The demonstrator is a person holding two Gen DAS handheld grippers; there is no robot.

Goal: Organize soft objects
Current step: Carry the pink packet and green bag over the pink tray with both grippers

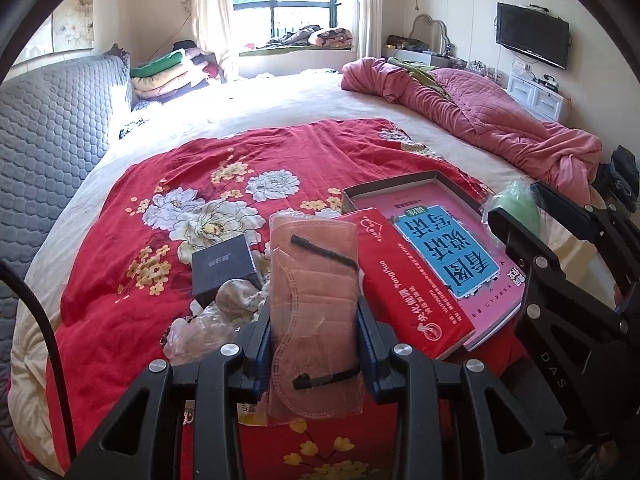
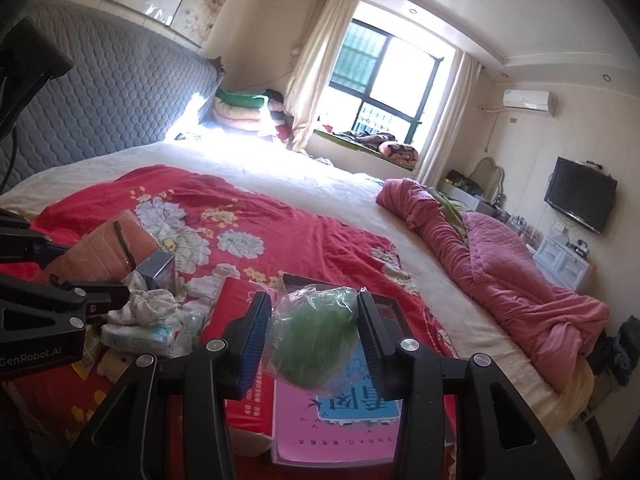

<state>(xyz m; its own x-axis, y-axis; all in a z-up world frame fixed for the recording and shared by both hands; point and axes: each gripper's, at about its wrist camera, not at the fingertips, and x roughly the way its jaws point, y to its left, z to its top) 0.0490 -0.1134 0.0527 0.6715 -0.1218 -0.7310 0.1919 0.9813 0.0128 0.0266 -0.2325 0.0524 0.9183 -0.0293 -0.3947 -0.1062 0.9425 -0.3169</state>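
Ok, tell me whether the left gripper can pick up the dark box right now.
Probably not yet. The left gripper is shut on a pink packet, so its jaws are full. The dark box lies uncovered on the red quilt, so it could be reached once the packet is put down.

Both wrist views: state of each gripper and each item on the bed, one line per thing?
left gripper: shut on the pink packet
pink packet: held upright, in clear wrap
right gripper: shut on the green bagged item
green bagged item: held, lifted over the book
pink book: lying flat in an open tray
dark box: closed, on the red quilt
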